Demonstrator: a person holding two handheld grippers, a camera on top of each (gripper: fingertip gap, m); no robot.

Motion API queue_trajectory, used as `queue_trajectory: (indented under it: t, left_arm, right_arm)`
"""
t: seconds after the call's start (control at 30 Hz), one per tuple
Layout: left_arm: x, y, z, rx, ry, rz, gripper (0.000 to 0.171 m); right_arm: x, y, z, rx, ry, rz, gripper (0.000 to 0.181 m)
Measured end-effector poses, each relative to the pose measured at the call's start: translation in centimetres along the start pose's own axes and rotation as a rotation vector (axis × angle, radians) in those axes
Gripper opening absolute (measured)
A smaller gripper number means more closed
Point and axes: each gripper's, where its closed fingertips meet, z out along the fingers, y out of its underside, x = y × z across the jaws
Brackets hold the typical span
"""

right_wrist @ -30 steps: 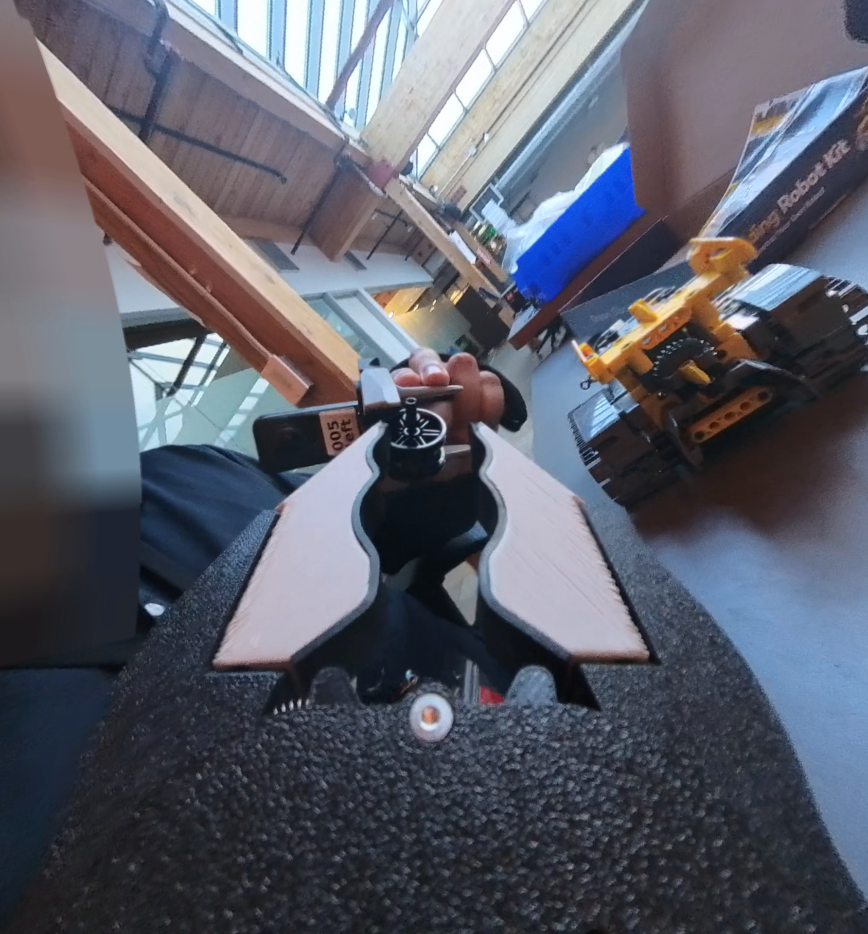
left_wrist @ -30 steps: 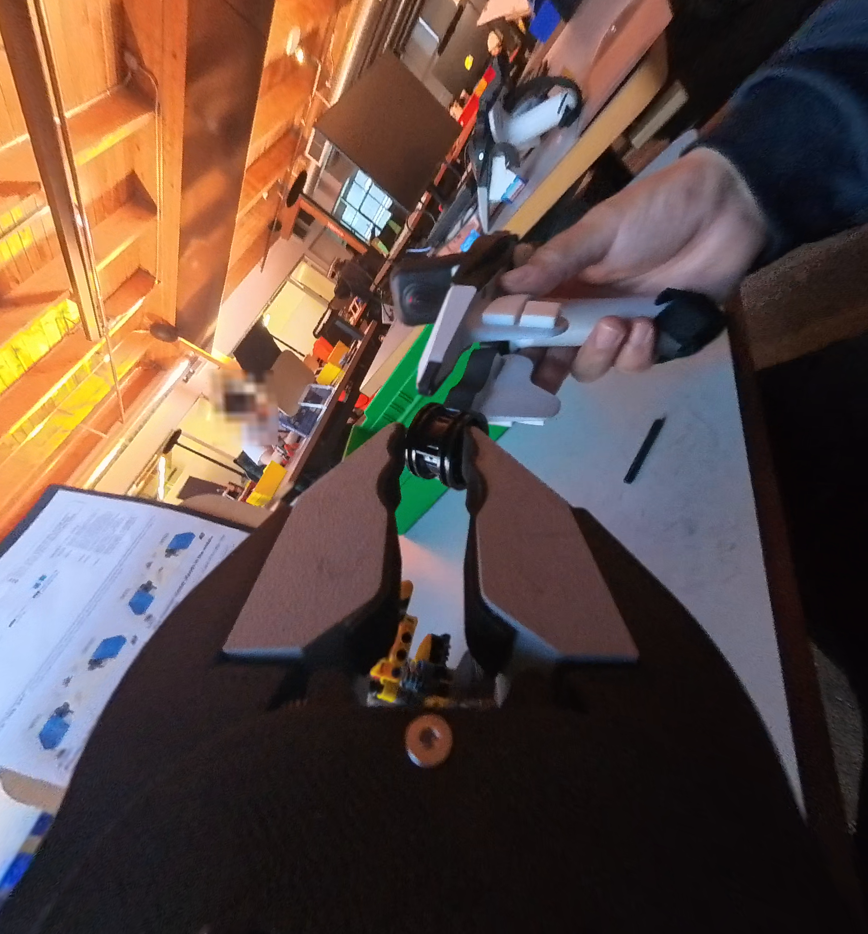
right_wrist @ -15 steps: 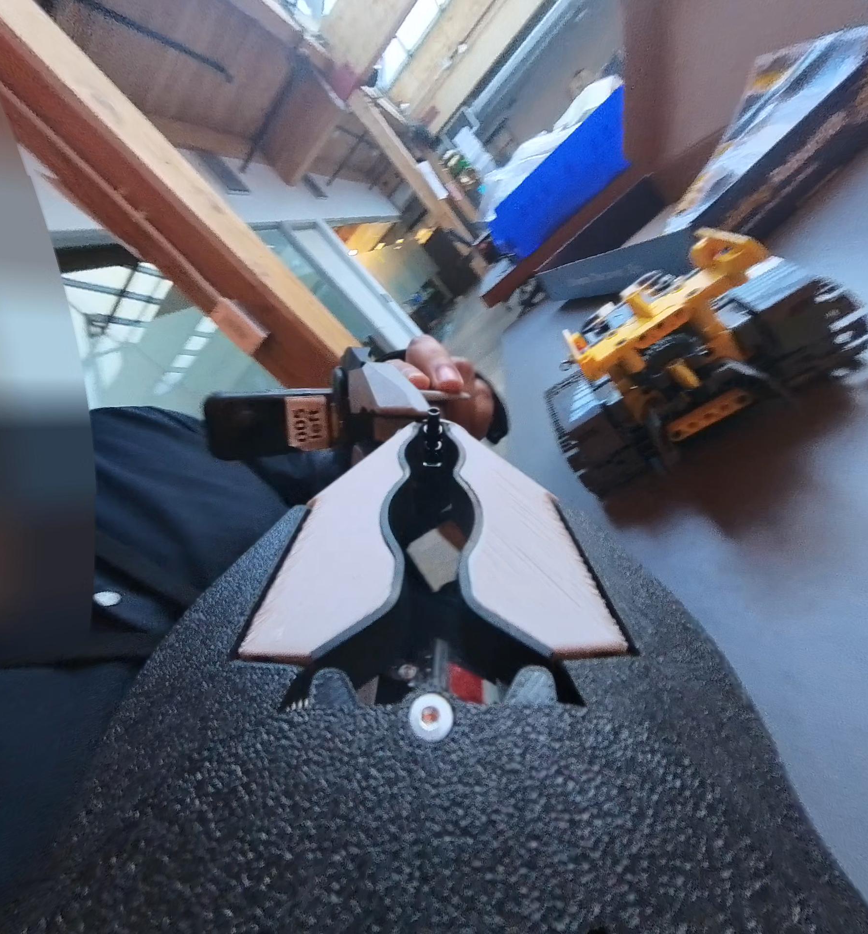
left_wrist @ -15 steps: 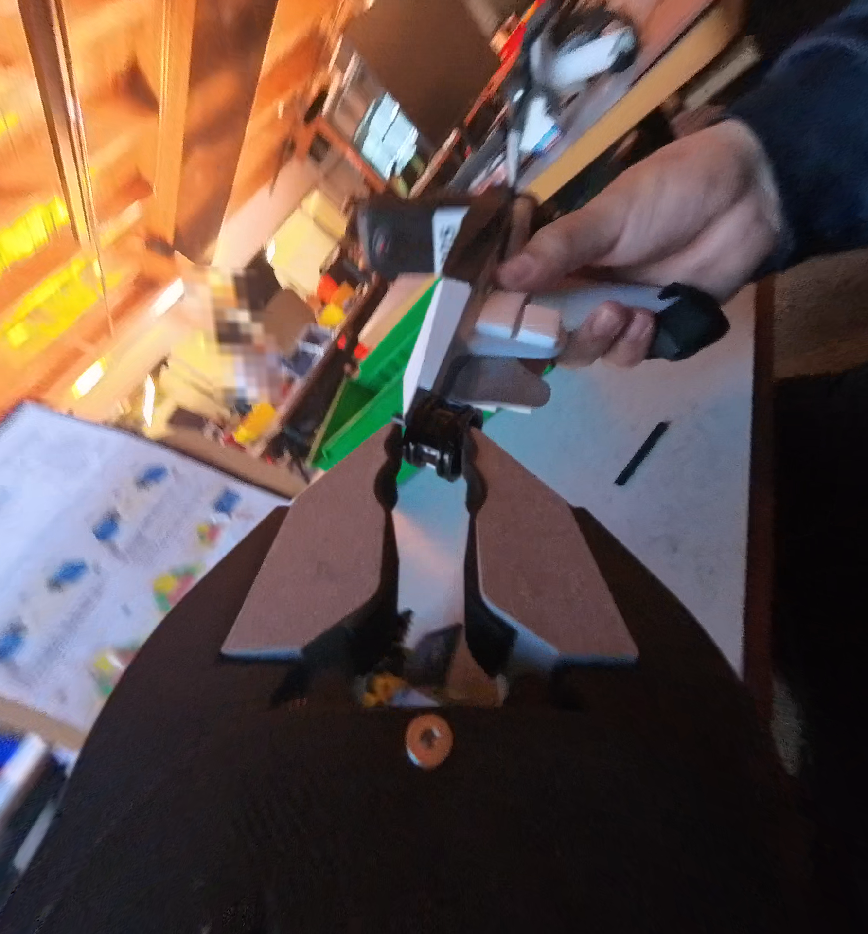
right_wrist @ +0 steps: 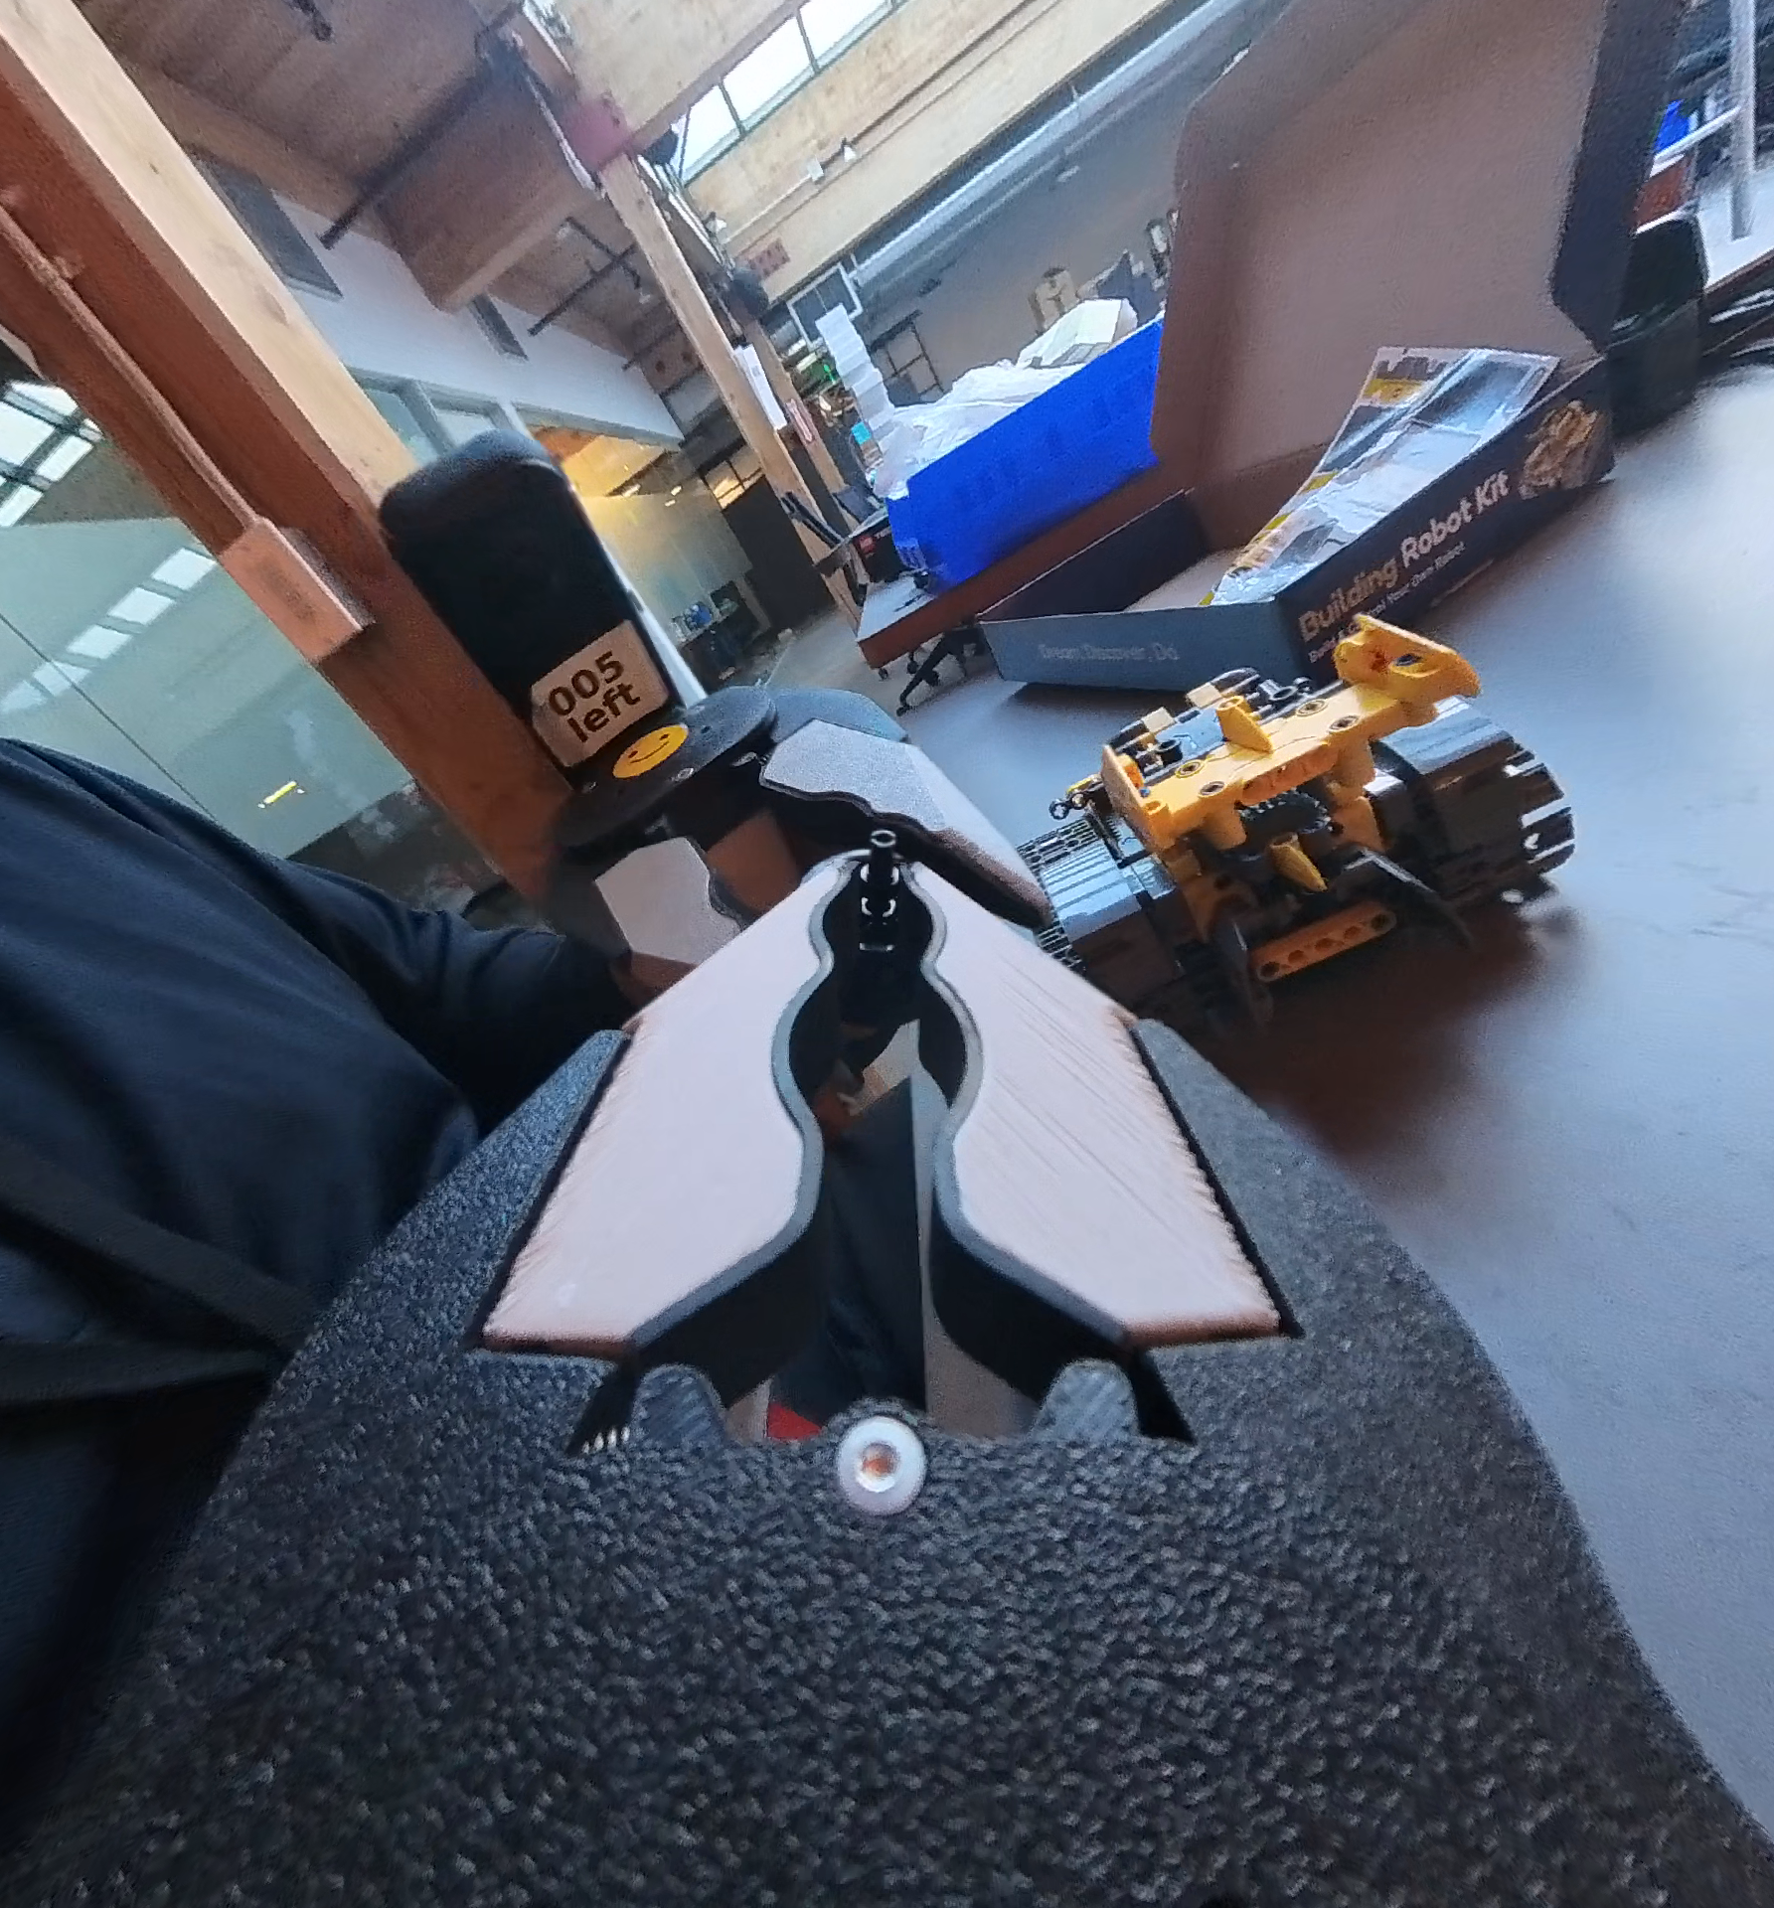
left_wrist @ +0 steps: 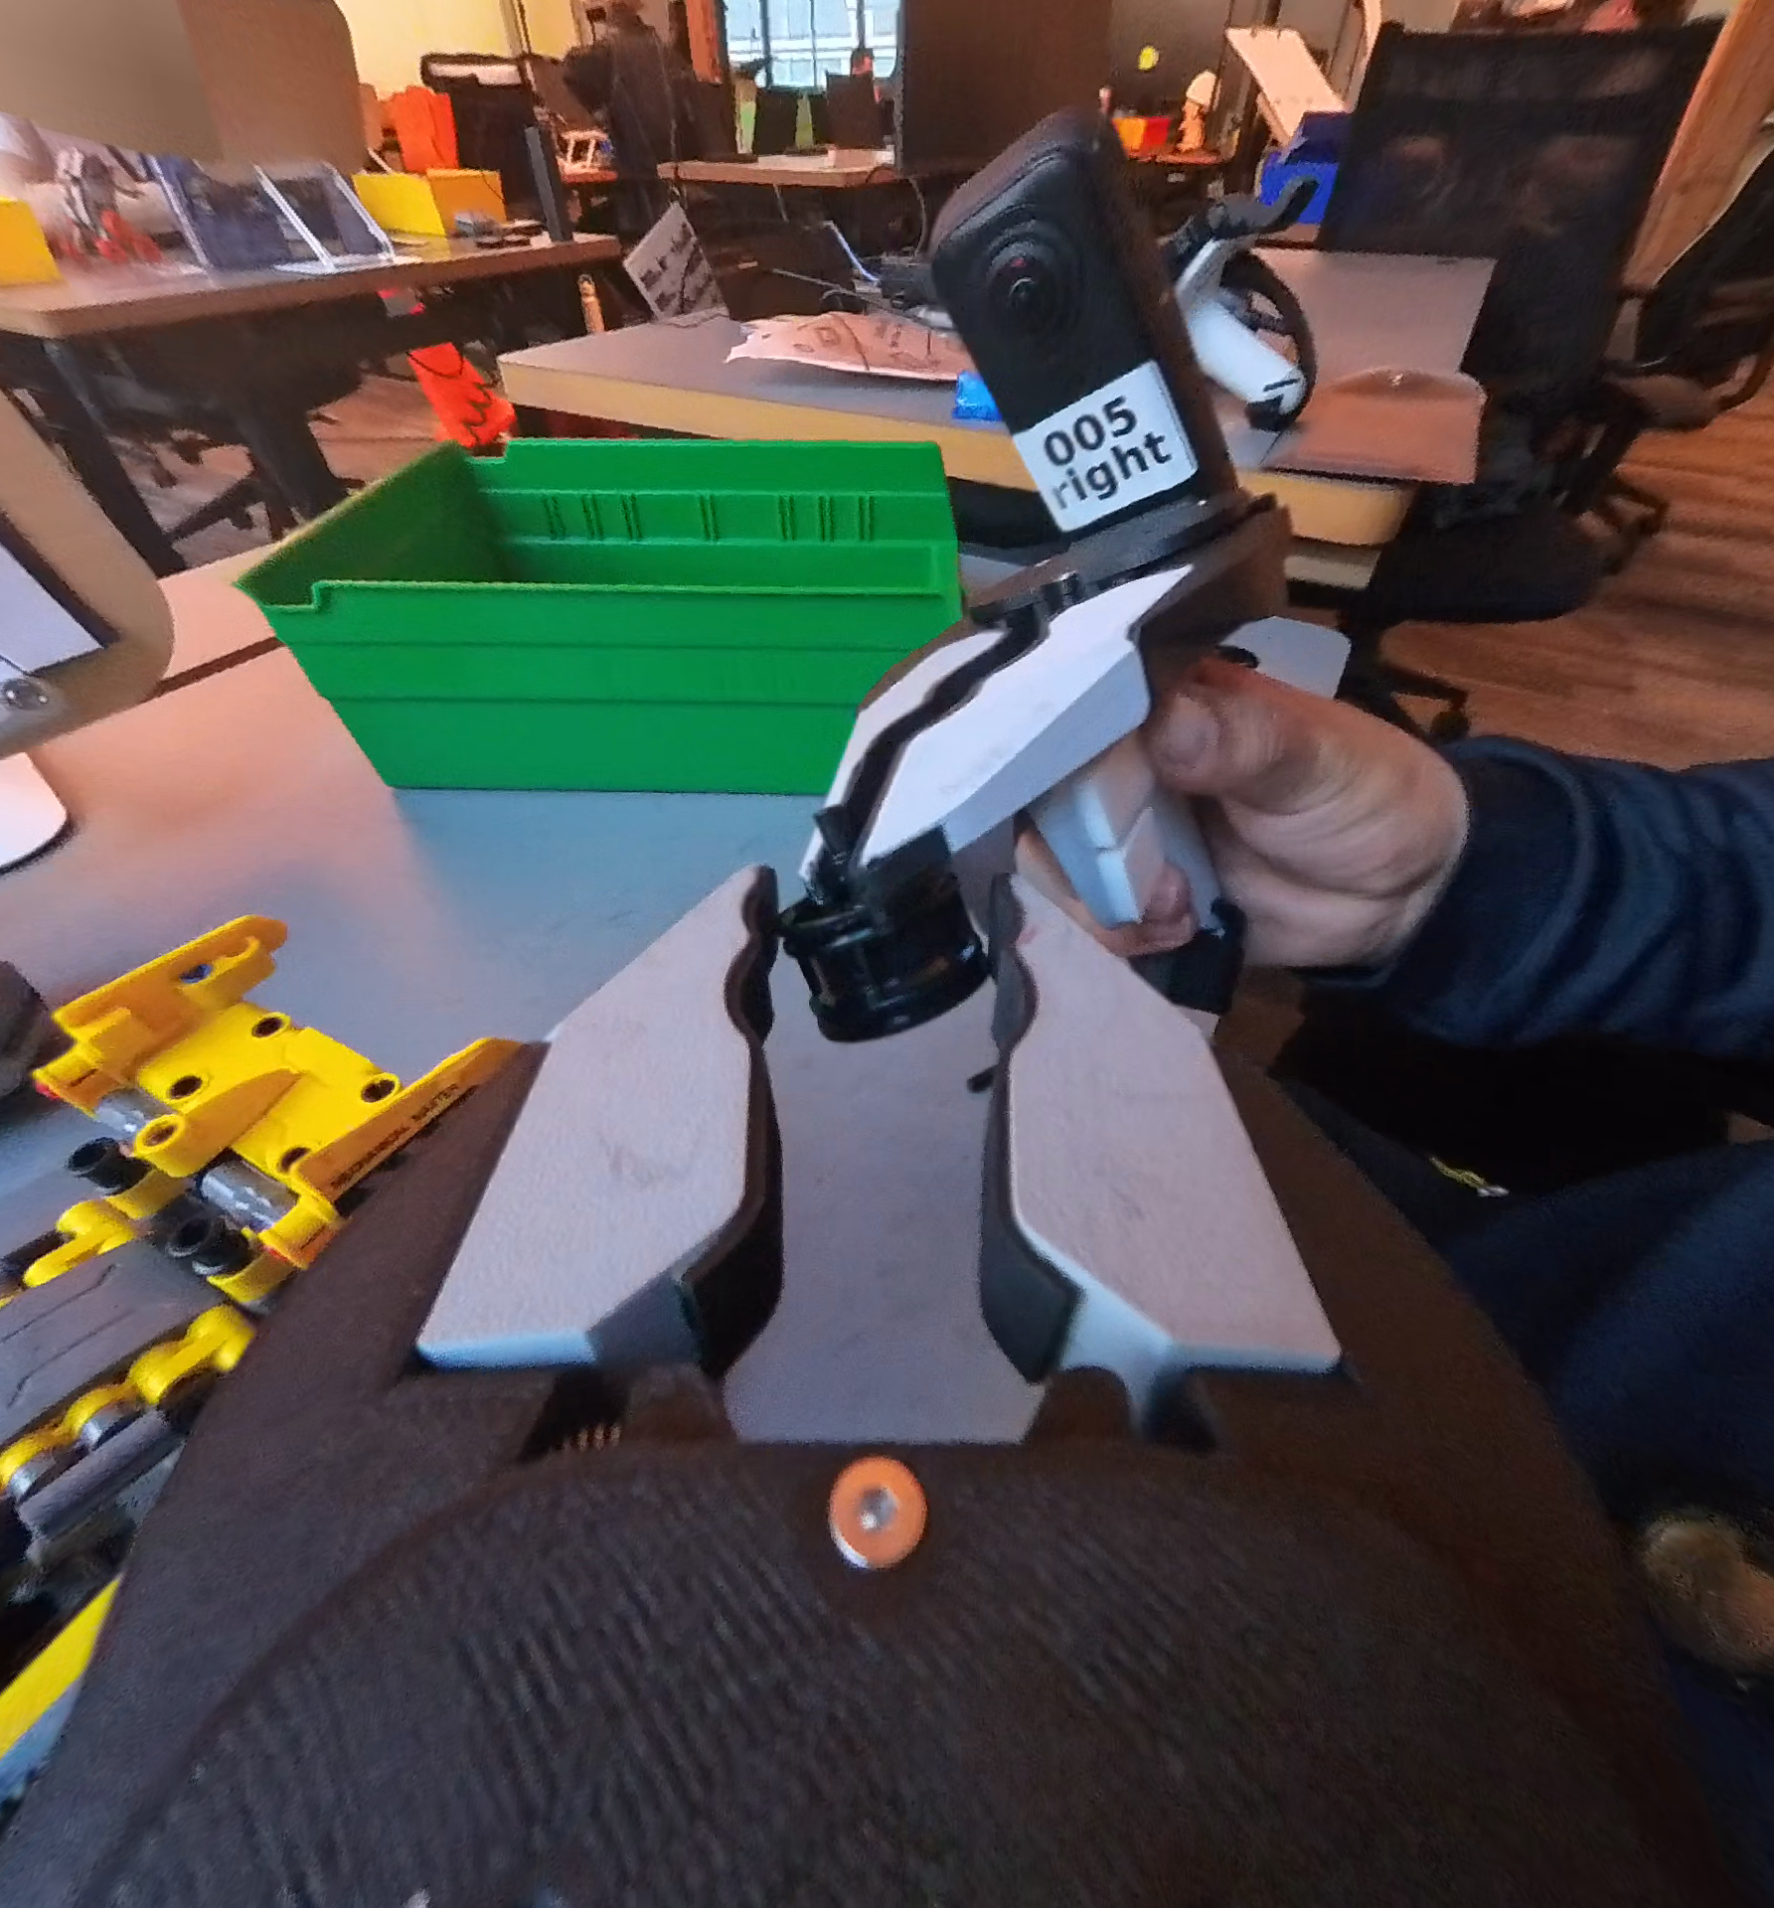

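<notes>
My left gripper (left_wrist: 877, 909) is open, and its two fingertips flank a small black wheel (left_wrist: 882, 965) with a thin gap on the right side. The wheel hangs under the tips of my right gripper (left_wrist: 841, 857), which a hand (left_wrist: 1306, 805) holds above it. In the right wrist view my right gripper (right_wrist: 877, 888) is shut on a thin black pin (right_wrist: 877, 862) that sticks up past its tips; the wheel is hidden there. The left gripper (right_wrist: 831, 764) sits just beyond it.
A yellow and black tracked model (left_wrist: 191, 1084) stands on the grey table (left_wrist: 449, 878) at the left, and it also shows in the right wrist view (right_wrist: 1306, 816). A green bin (left_wrist: 604, 619) stands behind. A dark kit box (right_wrist: 1430, 558) lies farther back. My two grippers' fingertips are within a few centimetres of each other.
The left wrist view has swung from tilted to level. My left gripper's jaws have widened around the wheel. My right gripper stays shut on the pin.
</notes>
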Motion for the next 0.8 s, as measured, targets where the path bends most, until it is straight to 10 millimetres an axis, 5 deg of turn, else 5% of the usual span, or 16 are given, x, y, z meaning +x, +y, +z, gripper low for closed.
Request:
queue_trajectory:
  t: [0.23,0.37,0.73,0.8]
  left_arm:
    - [-1.0,1.5,0.7,-0.004,-0.084,-0.011,0.037]
    - [-2.6,1.0,1.6,0.103,-0.204,-0.047,0.037]
    - [-4.5,-0.4,2.3,0.211,-0.195,-0.220,0.036]
    - [-2.4,2.3,3.1,0.113,-0.143,-0.187,0.034]
  right_arm:
    - [1.2,0.9,-0.2,-0.038,0.039,0.000,0.003]
    - [2.8,-0.2,-0.4,0.071,0.073,0.109,0.001]
    - [4.6,-2.6,-0.8,0.294,0.076,0.253,0.000]
    - [6.3,-7.2,-5.7,0.588,0.082,0.312,0.002]
